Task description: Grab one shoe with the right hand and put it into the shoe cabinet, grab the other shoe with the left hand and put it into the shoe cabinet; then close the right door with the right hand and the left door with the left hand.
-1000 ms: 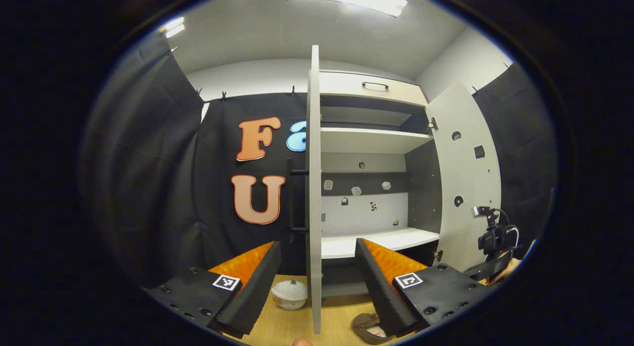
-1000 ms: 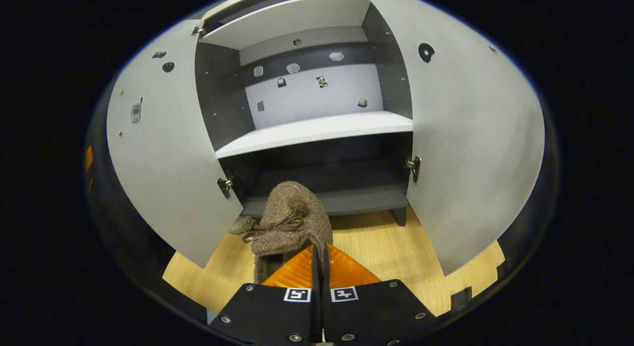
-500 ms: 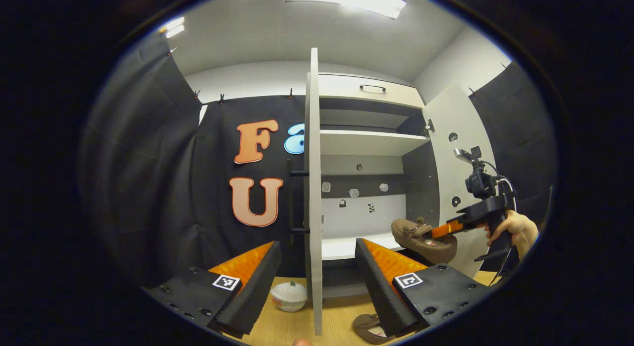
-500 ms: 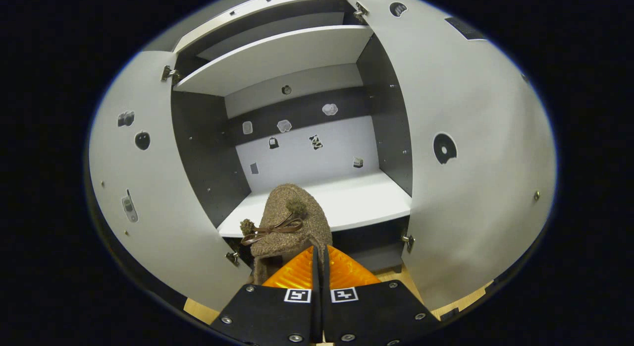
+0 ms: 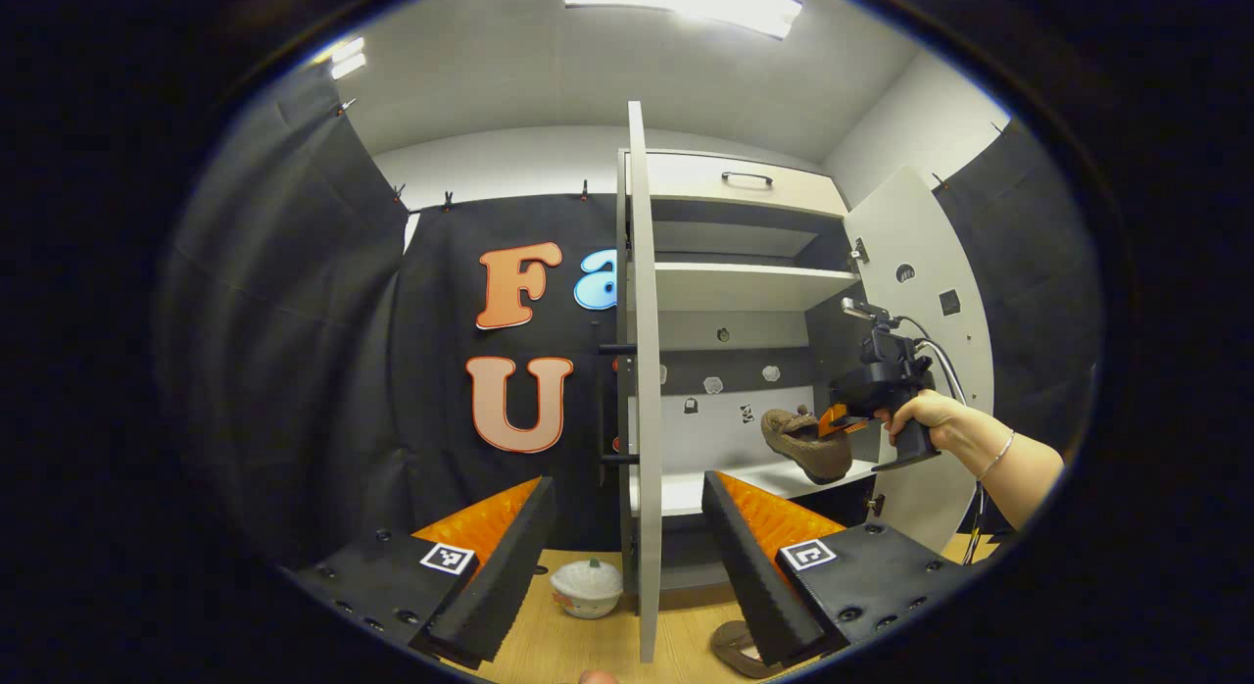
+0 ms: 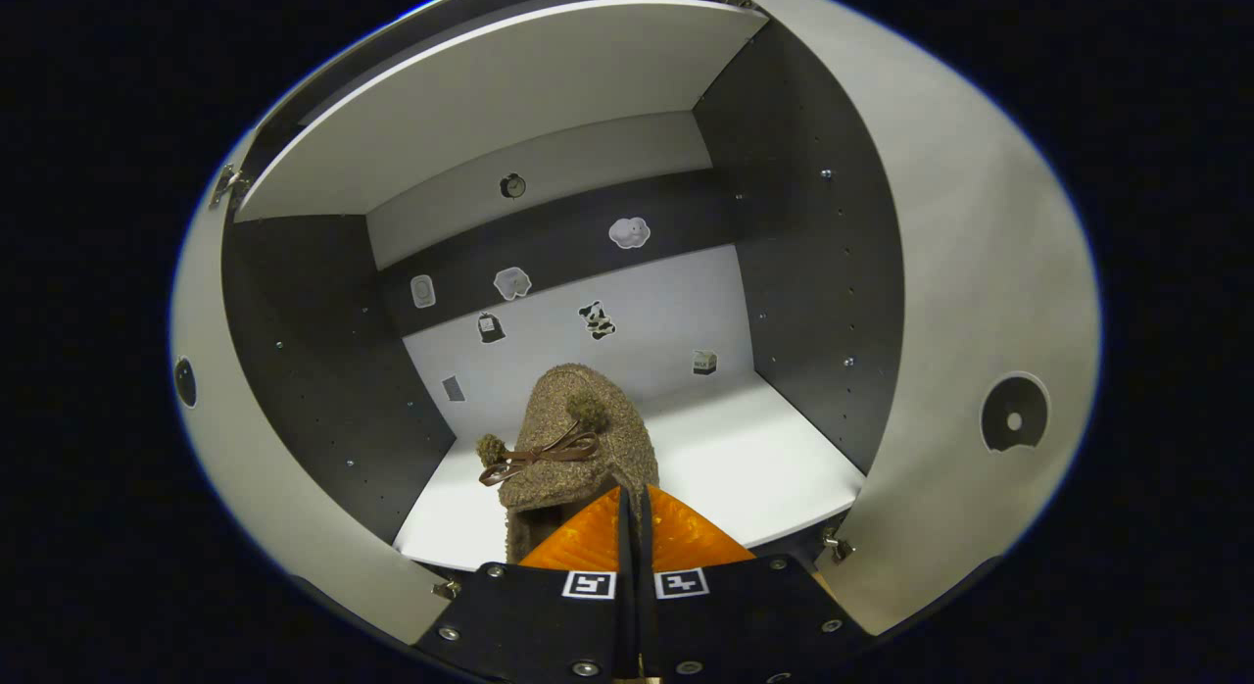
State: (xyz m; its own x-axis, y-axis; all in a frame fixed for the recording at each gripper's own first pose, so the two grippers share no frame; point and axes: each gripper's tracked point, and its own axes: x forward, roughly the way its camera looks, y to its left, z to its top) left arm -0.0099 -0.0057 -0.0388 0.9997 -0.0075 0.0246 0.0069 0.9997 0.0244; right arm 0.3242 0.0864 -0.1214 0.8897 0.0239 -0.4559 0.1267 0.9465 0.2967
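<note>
My right gripper (image 6: 632, 496) is shut on the heel of a brown fuzzy shoe (image 6: 578, 439) with a bow and pompoms. The shoe hangs toe-first just above the white middle shelf (image 6: 754, 459) of the shoe cabinet. In the left gripper view this shoe (image 5: 805, 443) and the right gripper (image 5: 841, 419), held by a hand (image 5: 926, 415), are inside the cabinet opening. My left gripper (image 5: 627, 483) is open and holds nothing. It is low, facing the edge of the open left door (image 5: 637, 370). The other brown shoe (image 5: 735, 647) lies on the wooden floor beside its right finger.
Both doors stand open: the right door (image 5: 921, 370) behind the hand, and door panels (image 6: 980, 302) either side of the shelf bay. An upper shelf (image 6: 490, 106) roofs the bay. A small white bowl-like object (image 5: 586, 586) sits on the floor by the left door.
The right gripper carried the shoe up from floor height and forward into the cabinet, over the middle shelf. The left gripper shifted only slightly and stayed open.
</note>
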